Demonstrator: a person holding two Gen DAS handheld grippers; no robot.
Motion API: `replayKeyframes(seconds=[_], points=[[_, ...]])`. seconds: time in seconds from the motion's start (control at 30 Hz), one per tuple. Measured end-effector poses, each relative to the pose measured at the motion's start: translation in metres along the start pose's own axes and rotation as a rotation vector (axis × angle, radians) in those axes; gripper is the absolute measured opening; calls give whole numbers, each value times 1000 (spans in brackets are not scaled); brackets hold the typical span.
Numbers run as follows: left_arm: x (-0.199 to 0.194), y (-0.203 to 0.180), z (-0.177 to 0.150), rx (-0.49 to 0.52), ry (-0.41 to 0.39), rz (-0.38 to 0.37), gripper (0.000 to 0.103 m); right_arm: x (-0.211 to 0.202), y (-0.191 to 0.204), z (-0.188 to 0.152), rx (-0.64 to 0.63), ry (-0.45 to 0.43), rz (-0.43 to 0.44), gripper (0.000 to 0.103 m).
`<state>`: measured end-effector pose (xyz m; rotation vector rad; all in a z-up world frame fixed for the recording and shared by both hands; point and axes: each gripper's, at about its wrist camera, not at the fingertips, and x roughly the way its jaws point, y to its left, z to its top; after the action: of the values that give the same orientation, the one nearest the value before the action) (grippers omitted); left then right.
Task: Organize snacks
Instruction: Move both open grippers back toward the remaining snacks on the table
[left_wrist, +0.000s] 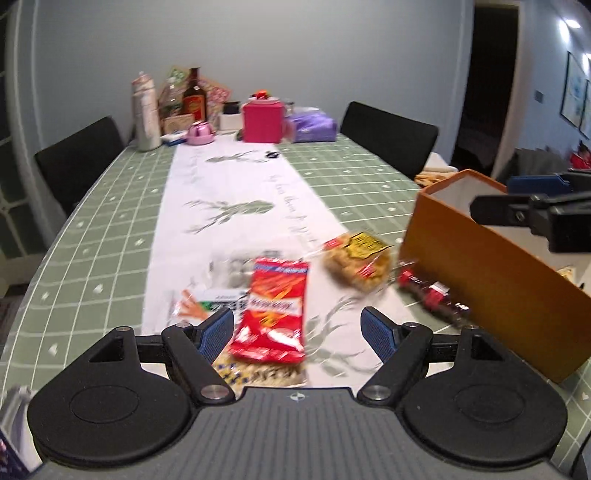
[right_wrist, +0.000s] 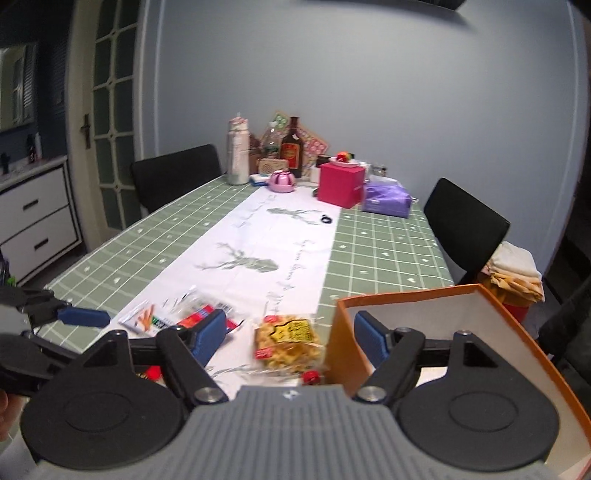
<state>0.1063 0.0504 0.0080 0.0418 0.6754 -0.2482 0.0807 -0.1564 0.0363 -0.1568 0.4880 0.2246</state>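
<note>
Left gripper, left wrist view: its blue pads stand well apart with nothing pressed between them, above a red snack packet that lies on the white runner of the green checked surface. Under and beside that packet lie a white packet with carrot print and a yellow-patterned packet; farther right sits a clear bag of yellow snacks, and next to it a dark red packet lies against the foot of an orange box. The right gripper enters from the right edge, over the box's open top. Right wrist view: the right gripper is likewise spread open and empty — one finger hangs inside the orange box, the other outside it over the runner. The bag of yellow snacks lies just left of the box wall, the carrot-print packet farther left, where the left gripper shows at the edge. At the far end of the surface stand bottles, a pink box and a purple pack — well apart from the snacks.
</note>
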Motion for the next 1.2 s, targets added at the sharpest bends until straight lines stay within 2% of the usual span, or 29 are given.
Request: replayKeyframes(seconds=[0.13,0.27,0.6,0.7,0.9,1.0,1.07,1.1,1.2], points=[[-5,14,-12,-38,26,10,92,5,10,-9,2,44,22,76],[-13,24,-18,-21,34,18,92,9,13,-17,13,104,53,80],[-1,39,-19,-59,67,21,92,27,16,-38,-3,198,-33,82],[5,39,-19,-70,75,17,92,33,17,-47,-17,218,-65,80],[22,33,-19,-56,105,7,92,48,17,-61,-93,249,-103,67],[28,27,-16,-44,113,-1,92,60,13,-63,-126,258,-126,64],[32,22,-15,-25,119,7,92,69,9,-63,-131,275,-125,60],[35,21,-15,-14,122,16,92,73,8,-63,-132,284,-119,55],[40,16,-16,11,131,44,92,82,10,-65,-145,295,-116,54]])
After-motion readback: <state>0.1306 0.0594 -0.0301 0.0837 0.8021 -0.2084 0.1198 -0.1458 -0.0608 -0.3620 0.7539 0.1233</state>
